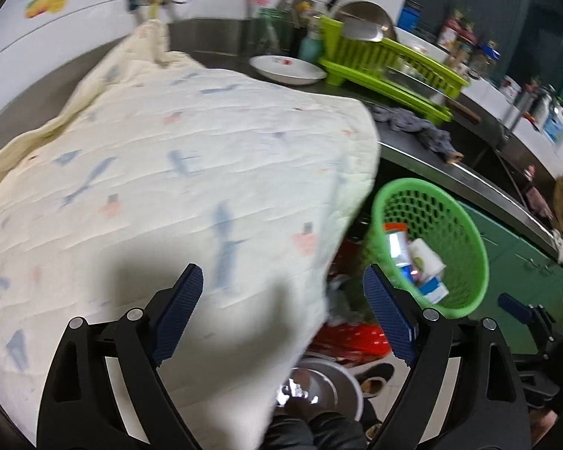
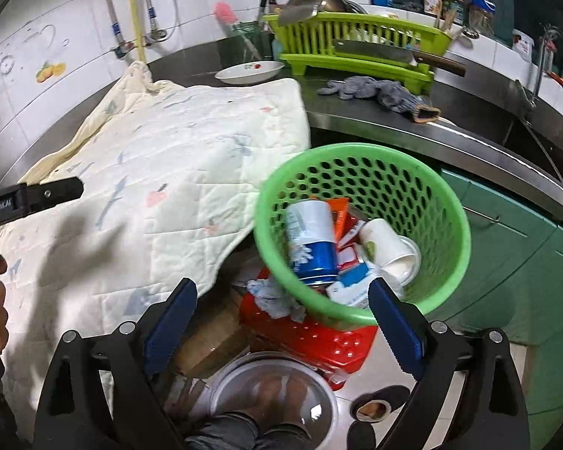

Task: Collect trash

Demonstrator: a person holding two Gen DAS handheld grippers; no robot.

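A green perforated basket [image 2: 394,187] leans toward me below the counter's edge, above a red plastic stool [image 2: 319,333]. It holds a blue and white can [image 2: 311,240], a white paper cup [image 2: 386,247], an orange wrapper [image 2: 339,213] and a small carton [image 2: 349,288]. My right gripper [image 2: 281,285] is open and empty just in front of the basket's near rim. A crumpled tissue [image 2: 277,296] lies on the stool. My left gripper [image 1: 281,273] is open and empty over the hanging edge of a quilted cloth [image 1: 169,172], left of the basket [image 1: 465,225].
The quilted cloth [image 2: 169,172] covers the steel counter [image 2: 356,120]. Behind it are a plate [image 2: 249,71], a green dish rack [image 2: 356,37] with a cleaver [image 2: 375,52], and grey gloves [image 2: 379,92]. A steel bowl [image 2: 277,393] and a slipper [image 2: 375,405] lie on the floor.
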